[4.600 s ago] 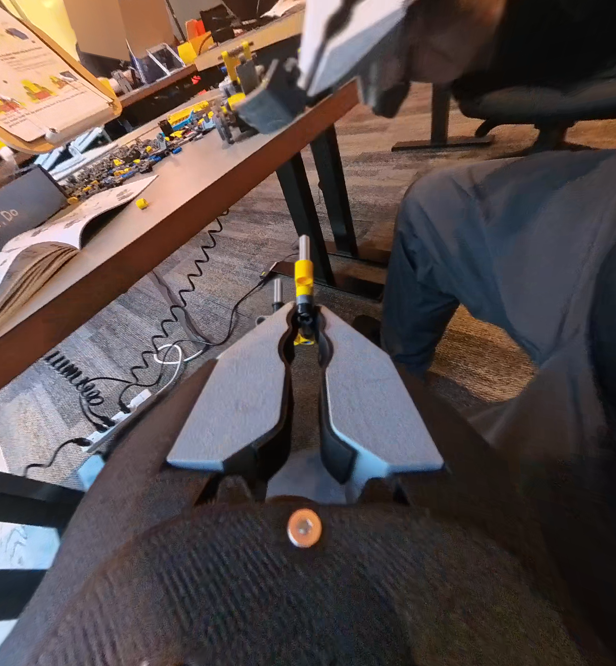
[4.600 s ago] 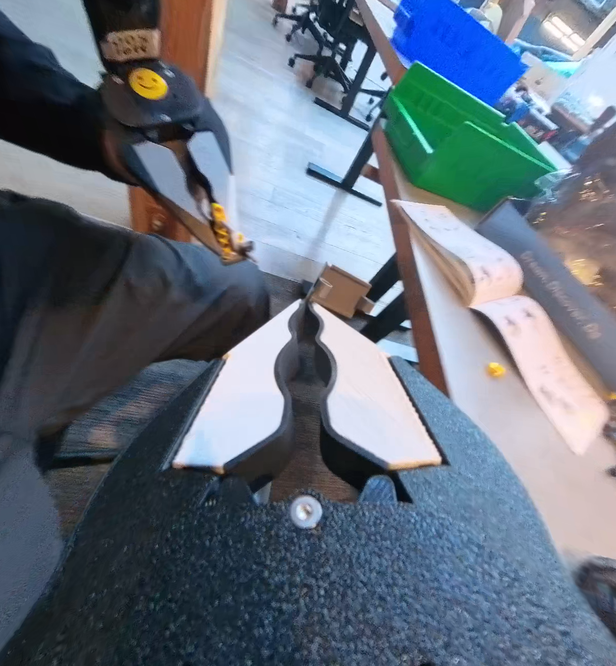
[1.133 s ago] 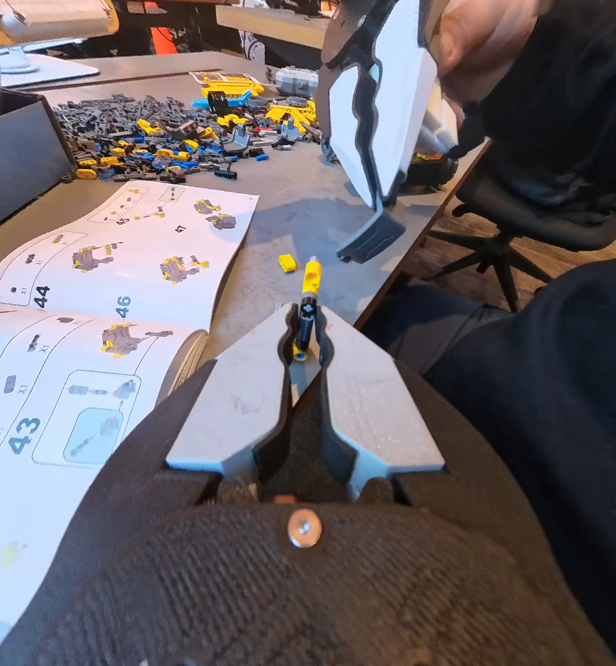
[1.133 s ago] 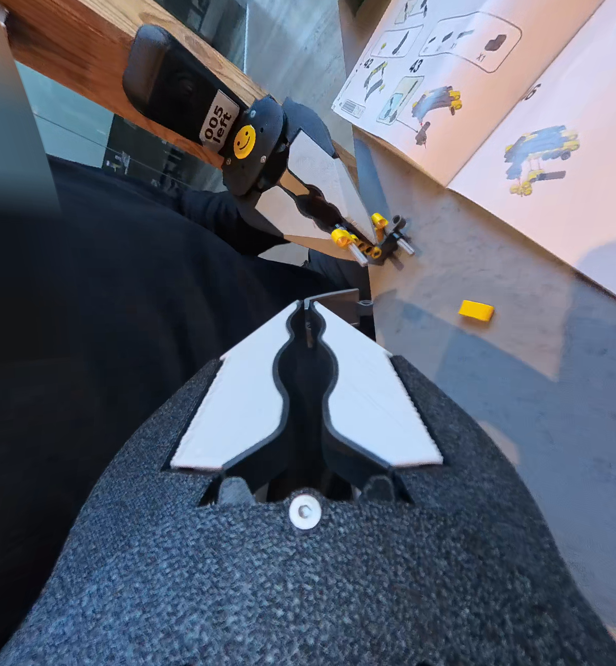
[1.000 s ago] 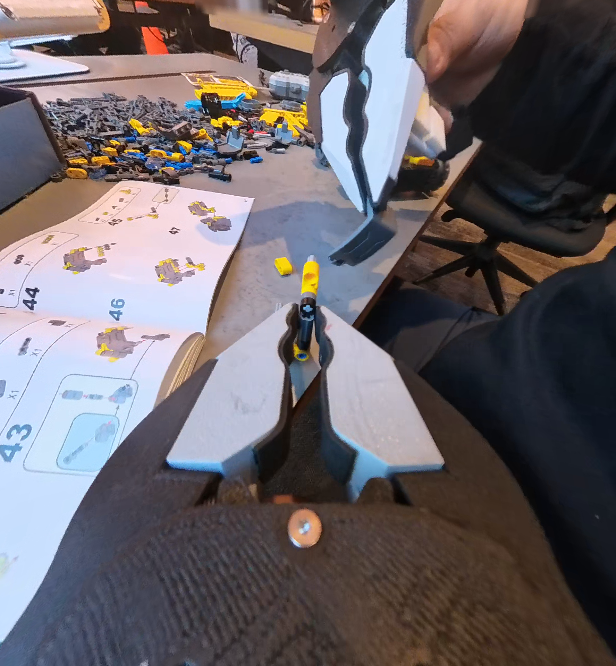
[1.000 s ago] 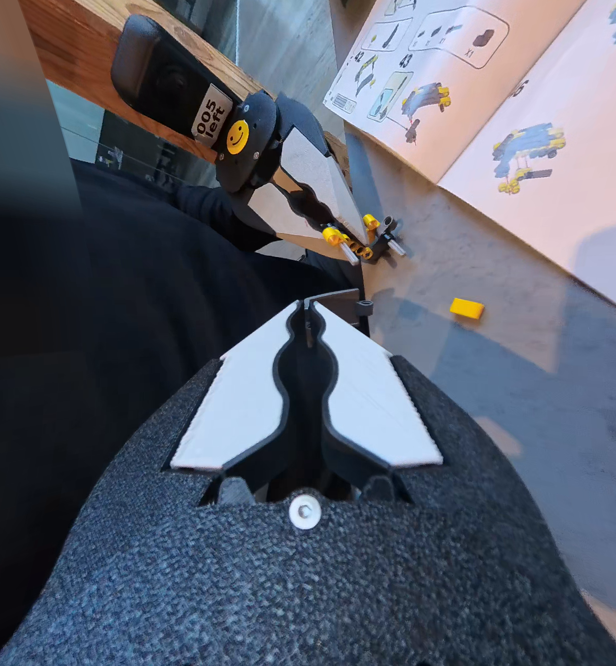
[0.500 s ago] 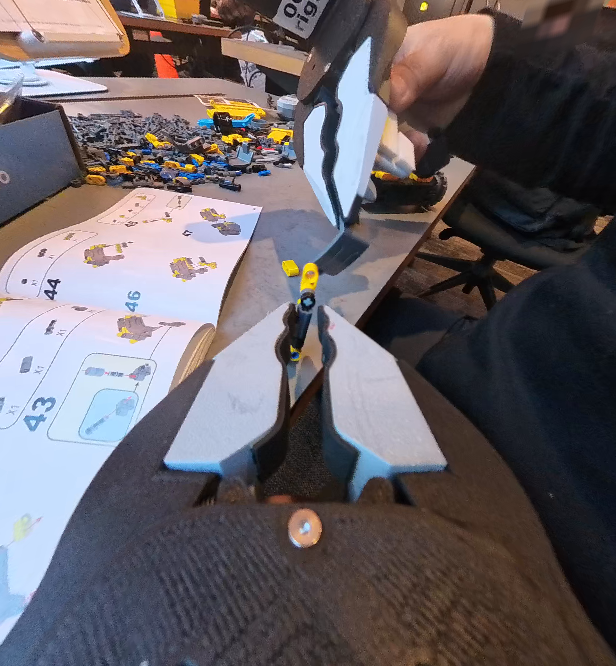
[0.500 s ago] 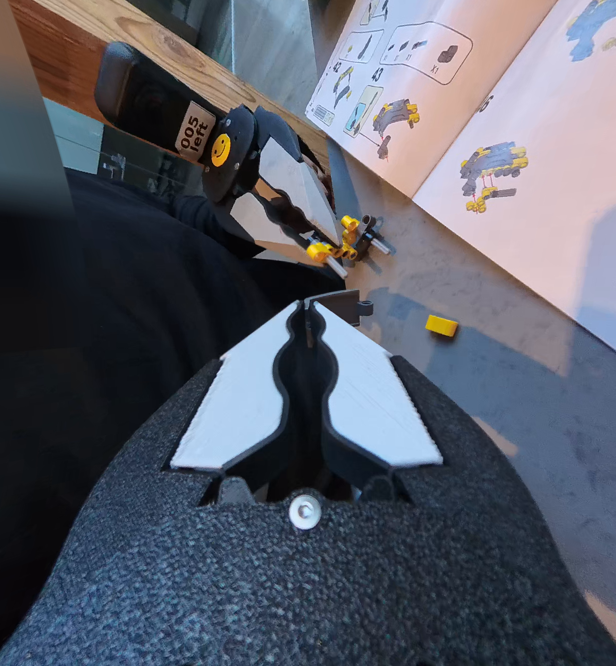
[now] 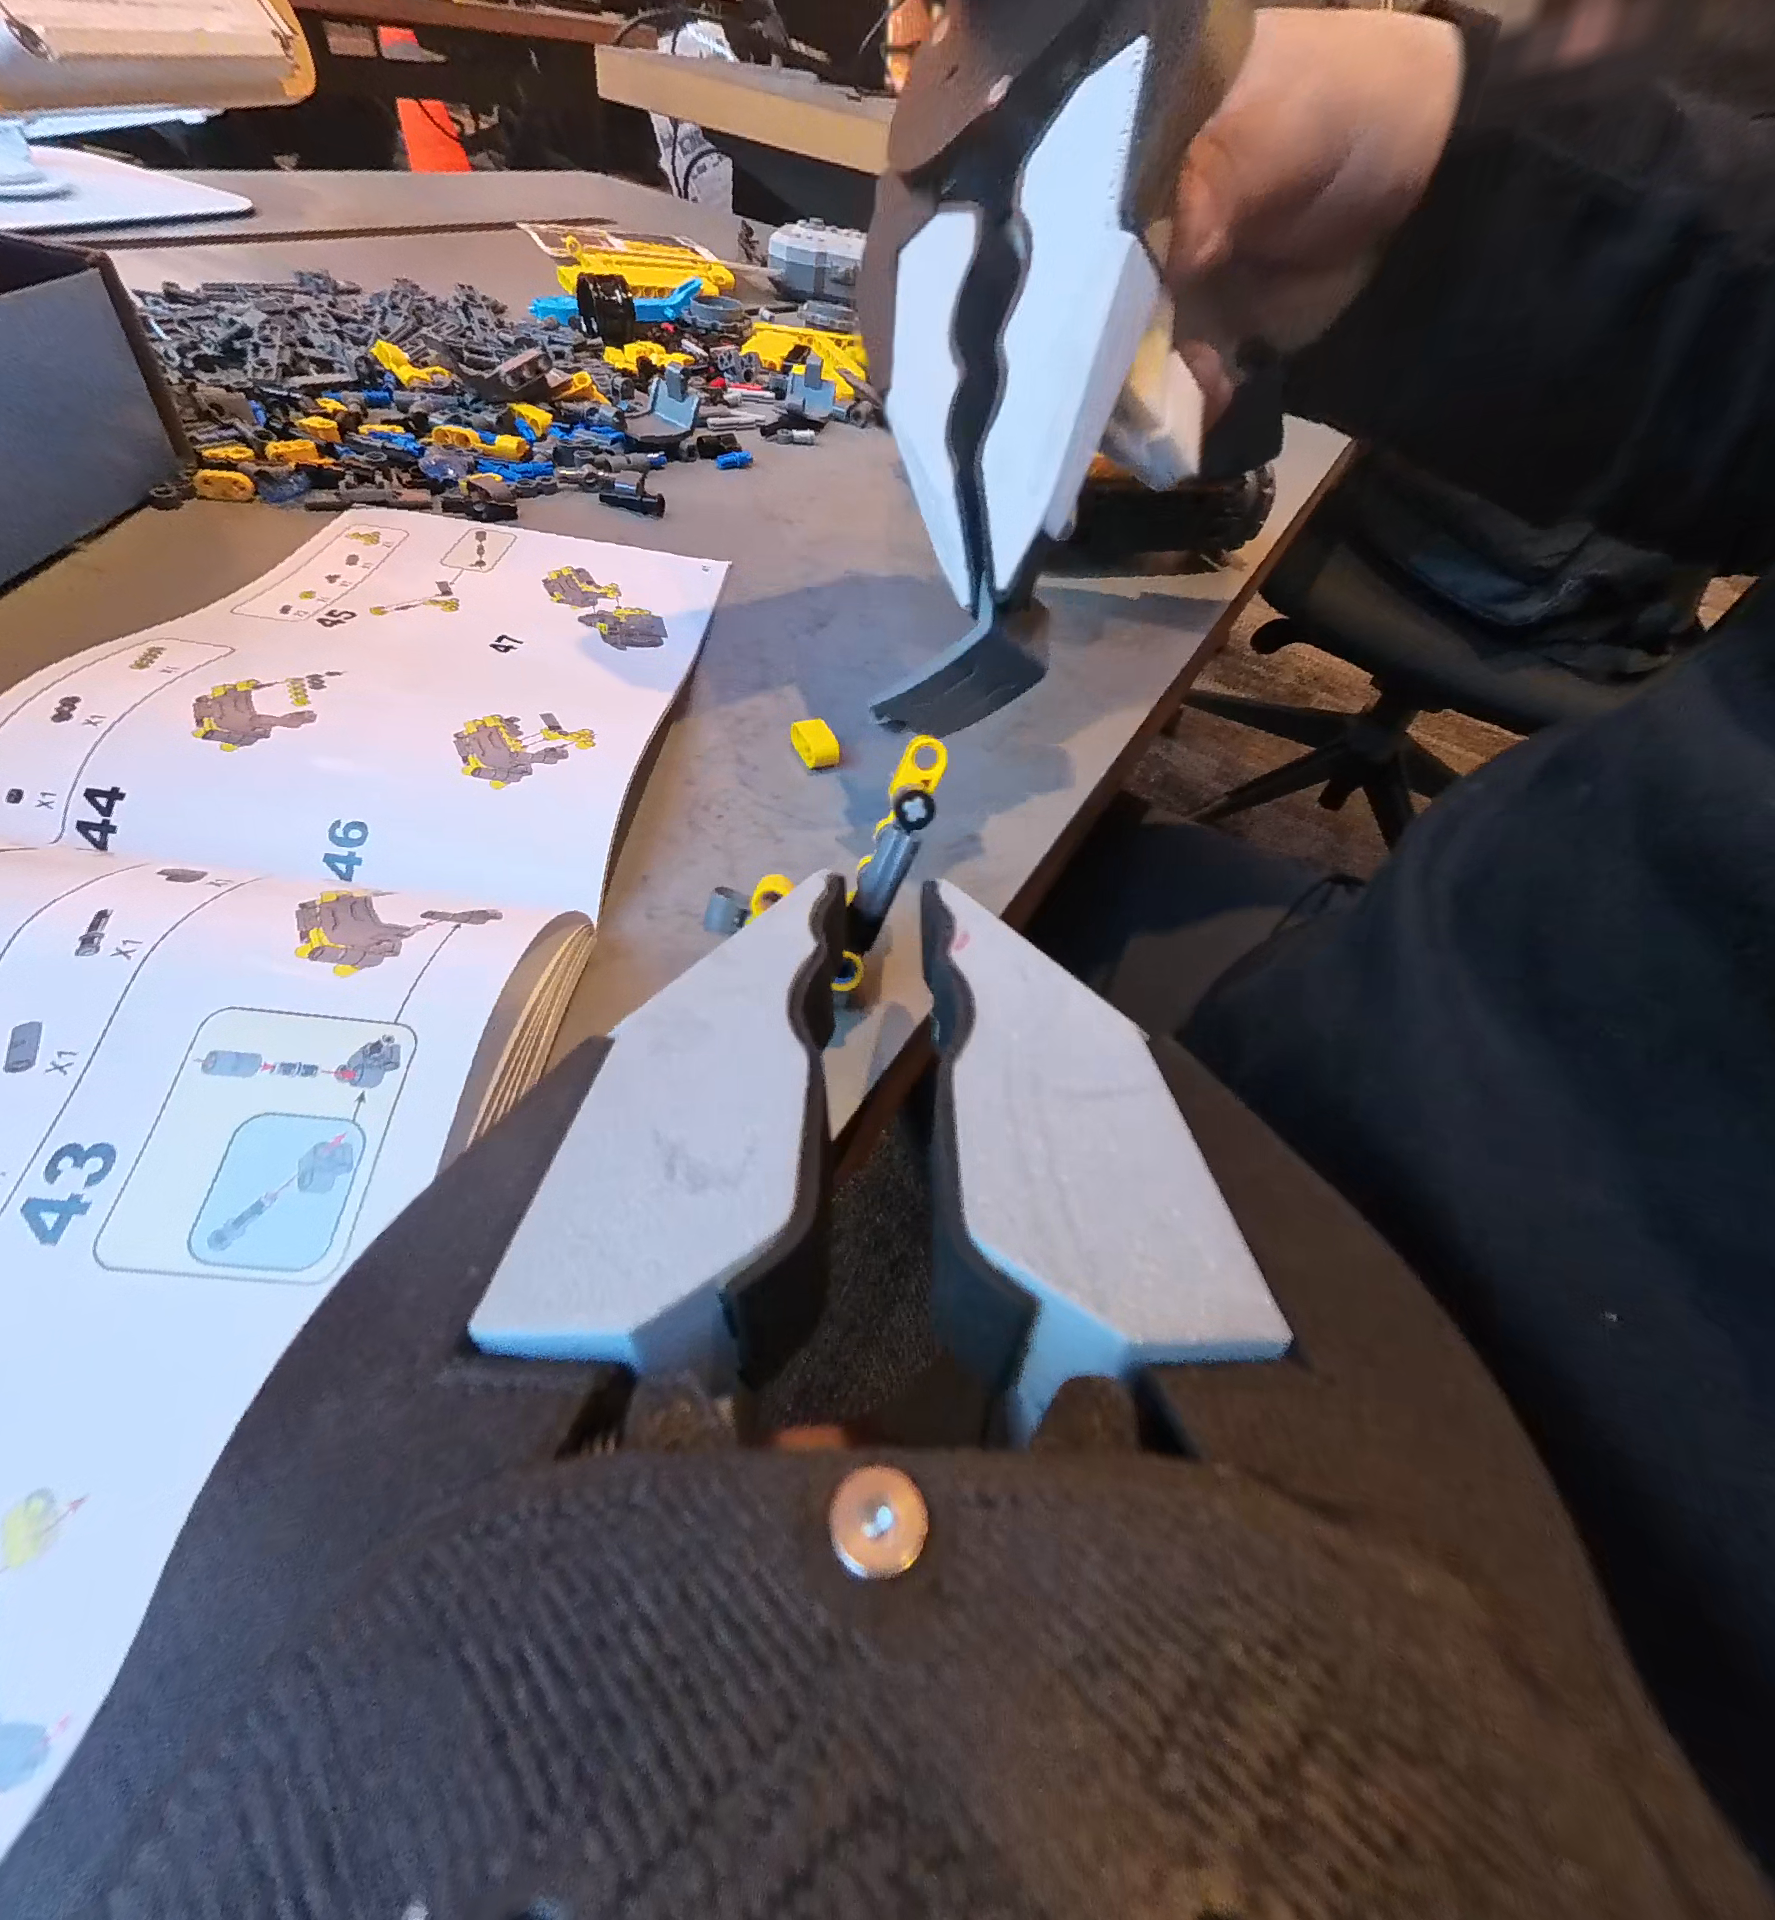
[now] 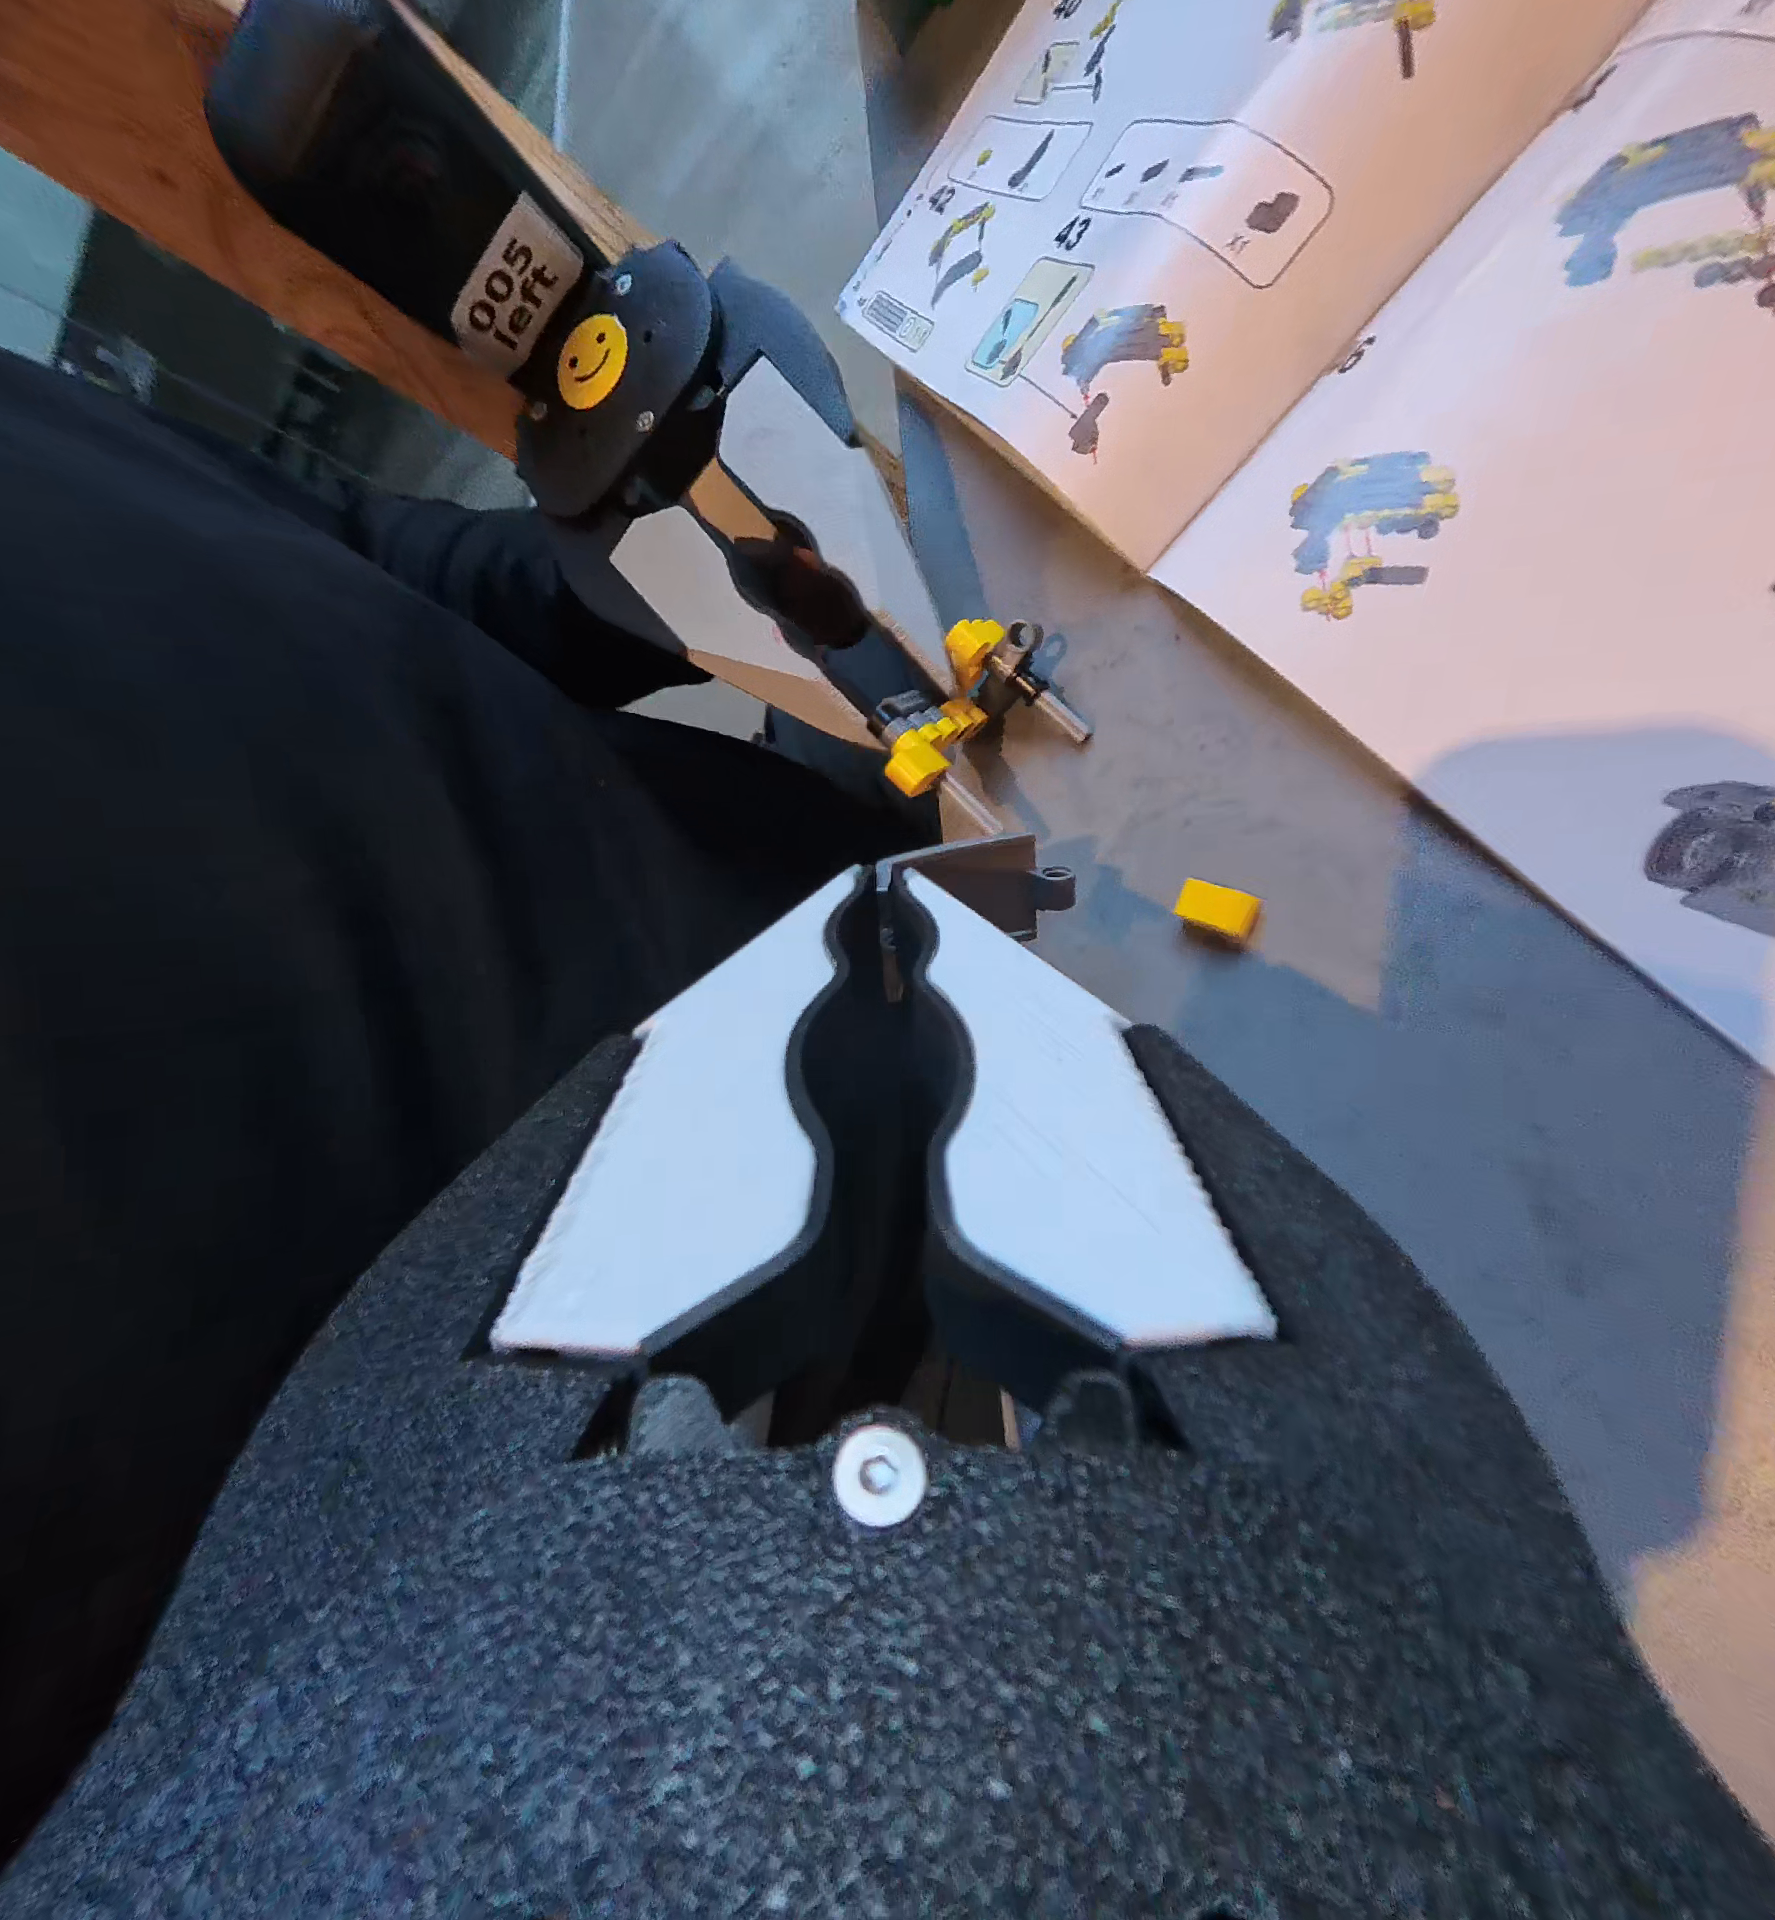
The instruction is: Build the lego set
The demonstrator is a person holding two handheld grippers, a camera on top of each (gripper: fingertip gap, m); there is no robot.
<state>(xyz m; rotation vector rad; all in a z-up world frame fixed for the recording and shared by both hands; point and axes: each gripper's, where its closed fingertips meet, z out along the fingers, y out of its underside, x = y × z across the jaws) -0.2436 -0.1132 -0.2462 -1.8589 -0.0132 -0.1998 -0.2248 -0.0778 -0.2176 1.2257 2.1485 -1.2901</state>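
A small assembly of yellow connectors on grey and black axles lies on the grey table near its front edge. My left gripper is open, its fingertips either side of the assembly's near end. The assembly also shows in the right wrist view, just beyond the tips of the left gripper. My right gripper is shut on a dark grey curved panel piece. In the left wrist view the right gripper holds the panel just above the table, beyond the assembly.
A loose yellow piece lies by the panel, also in the right wrist view. An open instruction booklet covers the left. A pile of small parts and a dark box lie behind. An office chair stands past the table edge.
My left gripper came up from under the table to its front edge, then opened; the assembly now rests tilted on the table. My right gripper kept the panel and moved closer to the assembly.
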